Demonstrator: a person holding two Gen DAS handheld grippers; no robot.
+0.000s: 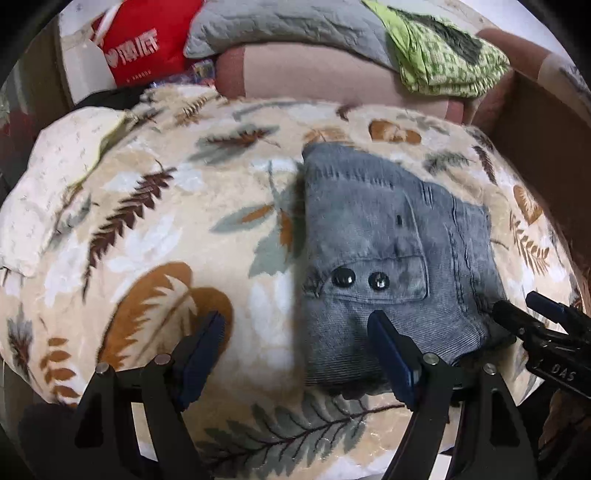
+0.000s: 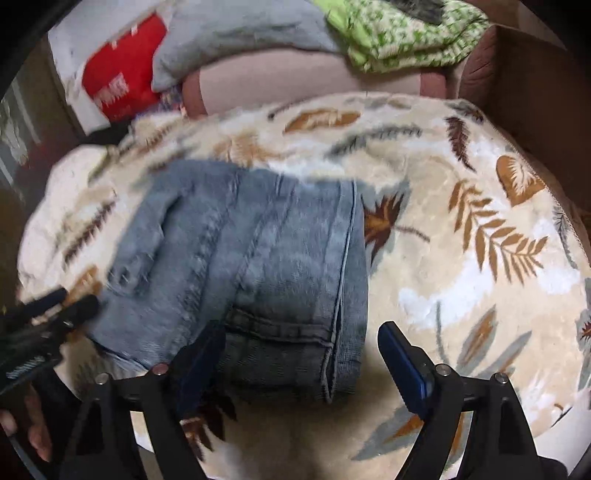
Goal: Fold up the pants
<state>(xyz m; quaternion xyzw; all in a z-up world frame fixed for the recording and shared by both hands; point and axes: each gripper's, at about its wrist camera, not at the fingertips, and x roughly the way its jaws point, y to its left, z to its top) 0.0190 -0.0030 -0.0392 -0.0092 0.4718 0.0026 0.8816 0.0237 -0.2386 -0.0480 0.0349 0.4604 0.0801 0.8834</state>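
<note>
The grey-blue jeans (image 1: 388,240) lie folded into a compact rectangle on a leaf-patterned blanket (image 1: 155,229), with a pocket flap and two dark studs facing up. My left gripper (image 1: 295,332) is open and empty above the bundle's near left edge. In the left wrist view the right gripper (image 1: 517,310) shows at the bundle's right corner. In the right wrist view the jeans (image 2: 258,258) lie left of centre. My right gripper (image 2: 299,343) is open and empty over their near right edge. The left gripper (image 2: 62,302) shows at the far left.
A pink sofa back (image 1: 314,74) runs behind the blanket, with a grey quilted cover (image 1: 280,26), a green patterned cloth (image 1: 443,55) and a red bag (image 1: 144,40) on it. A brown cardboard box (image 1: 546,140) stands at the right.
</note>
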